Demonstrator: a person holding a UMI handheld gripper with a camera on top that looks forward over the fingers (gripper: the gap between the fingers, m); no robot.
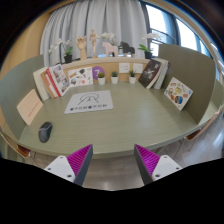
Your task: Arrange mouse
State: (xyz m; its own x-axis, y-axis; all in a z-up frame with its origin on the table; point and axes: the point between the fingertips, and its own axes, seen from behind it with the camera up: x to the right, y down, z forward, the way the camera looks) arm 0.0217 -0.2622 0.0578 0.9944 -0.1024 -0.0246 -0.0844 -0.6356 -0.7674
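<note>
A dark mouse [45, 131] lies on the olive-green table [130, 120], near its left front edge. A white mat with a line drawing [90, 101] lies flat at the table's middle, beyond the mouse and to its right. My gripper [113, 163] hovers above the near edge of the table, open, with nothing between its magenta pads [76, 160]. The mouse is ahead of the left finger and off to its left, well apart from it.
Books and picture cards [60, 80] lean along the table's back and sides, with a card [178, 94] at the right and a paper [29, 105] at the left. Small figurines and plants [95, 45] stand at the back before a curtained window. Chair backs show at the table's near edge.
</note>
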